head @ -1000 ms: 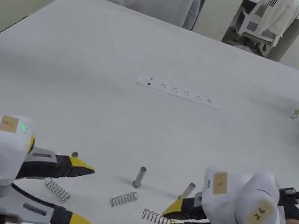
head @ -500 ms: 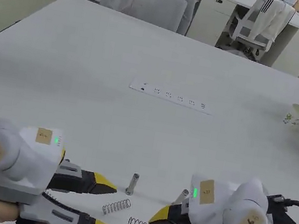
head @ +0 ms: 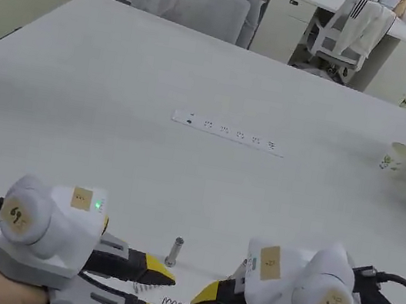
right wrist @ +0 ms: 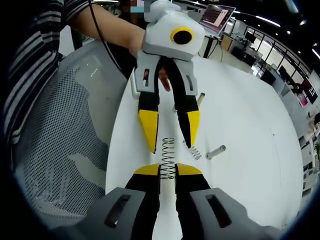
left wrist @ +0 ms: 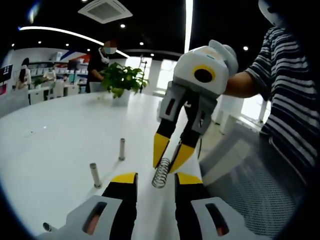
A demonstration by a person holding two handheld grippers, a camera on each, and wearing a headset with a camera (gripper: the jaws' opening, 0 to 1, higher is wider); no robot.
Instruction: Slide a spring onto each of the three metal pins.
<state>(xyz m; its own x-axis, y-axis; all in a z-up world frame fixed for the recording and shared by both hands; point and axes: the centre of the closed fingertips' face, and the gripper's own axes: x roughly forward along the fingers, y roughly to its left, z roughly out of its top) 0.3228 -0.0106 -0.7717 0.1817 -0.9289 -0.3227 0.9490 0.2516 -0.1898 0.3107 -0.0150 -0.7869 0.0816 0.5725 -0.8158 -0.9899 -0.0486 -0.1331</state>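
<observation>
1. The right tool [right wrist: 168,170] stood narrow, its jaws pinching one end of a spring [right wrist: 168,150]. How firm that pinch was could not be told.
2. The left tool [left wrist: 156,178] faced it with jaws well apart and nothing in them. The spring's free end reached toward that gap, near the front edge of the table [head: 202,66]. Whether the spring rested on the table or hung just above it was unclear.
3. The spring looked light, thin-wired and bouncy, so a hard squeeze would likely crush the coils or flick it away. The best hold is probably across the coils near one end, leaving the other end's opening free.
4. A second spring [right wrist: 194,150] lay on the table just beside one tip of the left tool.
5. One pin [head: 175,250] stood upright just beyond the tools. Another pin [head: 240,267] was half hidden behind the right tool. What looked like a third pin [left wrist: 46,227] was cut off low in the left gripper view.
</observation>
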